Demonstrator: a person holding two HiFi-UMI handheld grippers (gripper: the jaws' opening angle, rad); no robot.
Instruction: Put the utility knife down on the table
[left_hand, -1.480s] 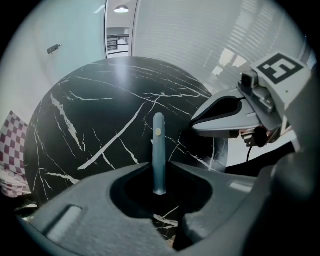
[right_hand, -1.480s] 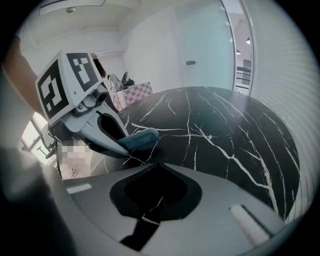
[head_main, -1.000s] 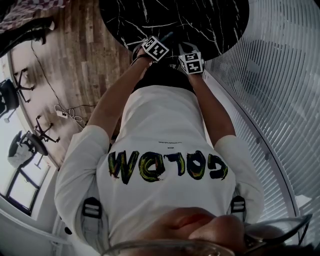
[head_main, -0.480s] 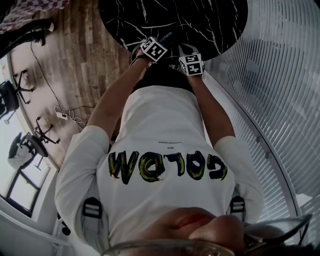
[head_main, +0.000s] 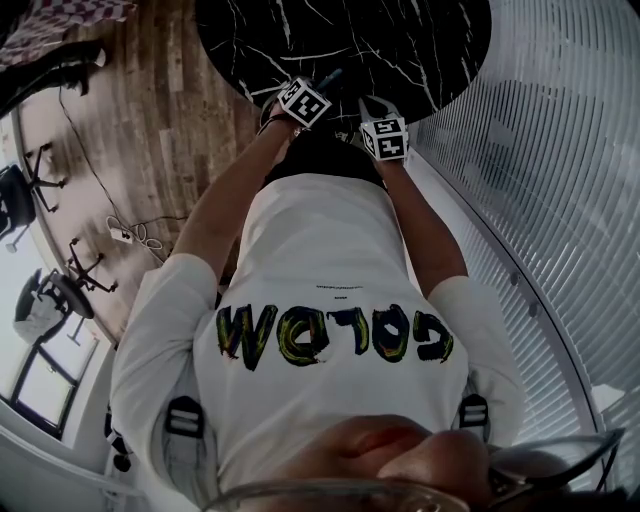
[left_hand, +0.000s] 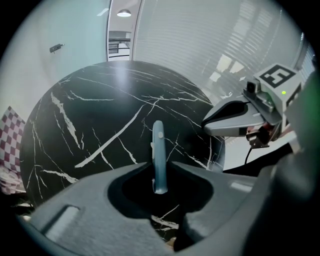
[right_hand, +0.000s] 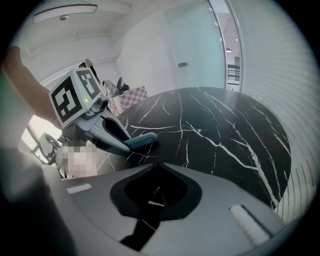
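A blue utility knife (left_hand: 158, 155) points away between the jaws of my left gripper (left_hand: 159, 166), over the near part of the round black marble table (left_hand: 90, 110). The jaws have just been opening, and a thin dark gap shows on each side of the knife. In the right gripper view the knife (right_hand: 141, 140) sticks out of the left gripper's fingers (right_hand: 112, 135), close above the table top (right_hand: 225, 130). My right gripper (left_hand: 205, 125) hovers just to the right with its tips together and nothing in it. In the head view both grippers, left (head_main: 325, 82) and right (head_main: 368, 103), are at the table's near edge.
The table (head_main: 400, 40) stands beside a white slatted wall (head_main: 540, 150) on the right. To the left is a wooden floor with cables (head_main: 130, 232) and office chairs (head_main: 20, 190). A checkered cloth (left_hand: 10, 145) lies beyond the table's left edge.
Almost nothing differs. Both grippers stay at the table's near edge, and the right gripper's marker cube has slipped slightly toward the person.
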